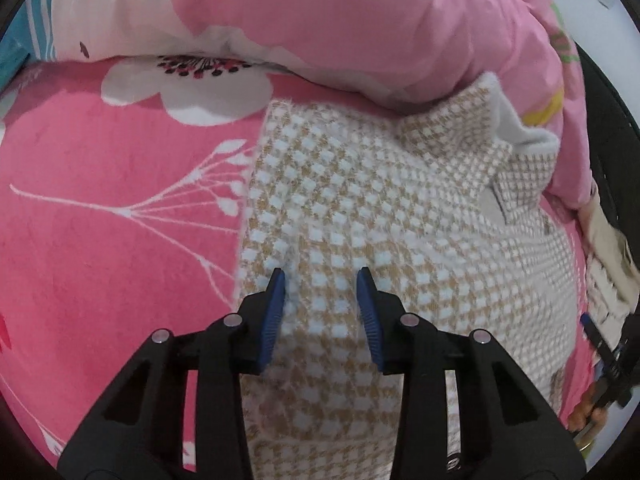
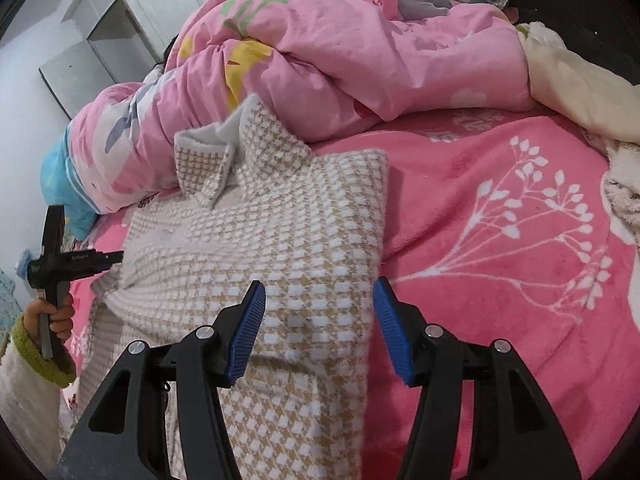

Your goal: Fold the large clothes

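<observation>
bedsheet [image 2: 500,208]: pink, floral | quilt [image 2: 340,52]: heaped behind | wall [image 2: 24,92]: white

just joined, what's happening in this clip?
A person with a handheld gripper in each hand is working on a fuzzy beige-and-white houndstooth garment spread collar-up on a pink floral bedsheet, beside a bunched pink quilt. The left gripper straddles a raised ridge of fabric near the garment's edge, jaws partly open, not clamped. The right gripper sits over the opposite edge, also open. No fold has been started yet.
</observation>
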